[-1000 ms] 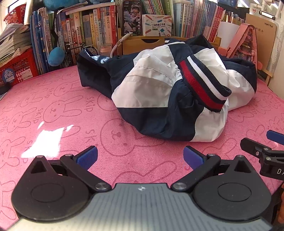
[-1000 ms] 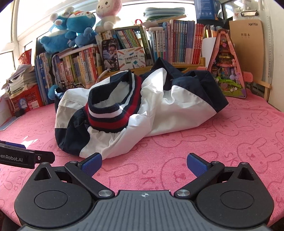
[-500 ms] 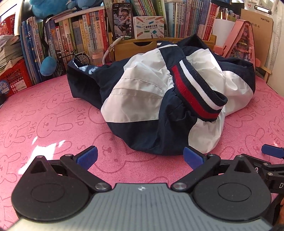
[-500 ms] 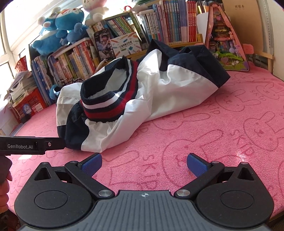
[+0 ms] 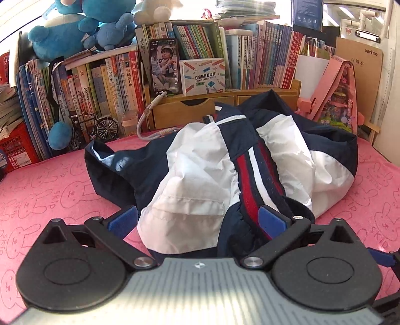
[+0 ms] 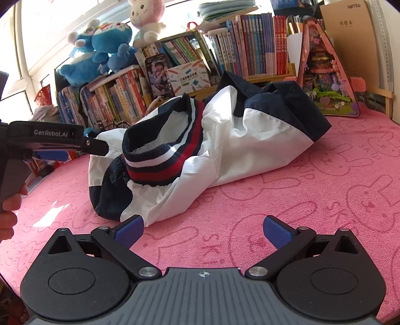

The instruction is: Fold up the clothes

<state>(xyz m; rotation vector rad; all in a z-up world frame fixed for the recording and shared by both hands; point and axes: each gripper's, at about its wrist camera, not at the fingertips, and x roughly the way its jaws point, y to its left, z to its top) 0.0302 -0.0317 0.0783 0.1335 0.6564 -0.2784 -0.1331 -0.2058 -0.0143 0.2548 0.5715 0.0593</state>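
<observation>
Straddling the jacket [image 5: 200,175], the left gripper [image 5: 197,221] gapes wide.

A pink towel [image 6: 312,200] printed with rabbit outlines covers the whole surface. Along the back runs a crowded row of books [image 5: 262,60], some standing on a low wooden drawer unit [image 5: 200,110]. A phone [image 5: 165,67] leans upright against the books, its screen lit, with a white cable [image 5: 147,120] trailing down from it; just beside it stands a white pocket label printer box [image 5: 203,76]. Blue plush toys [image 6: 100,55] and a pink-and-white bunny plush [image 6: 145,20] sit on top of the books. Further left stand a miniature bicycle [image 5: 97,127] and a red crate [image 5: 15,145]. On the right a pink triangular dollhouse [image 6: 325,72] stands near a brown clipboard [image 6: 350,37]
</observation>
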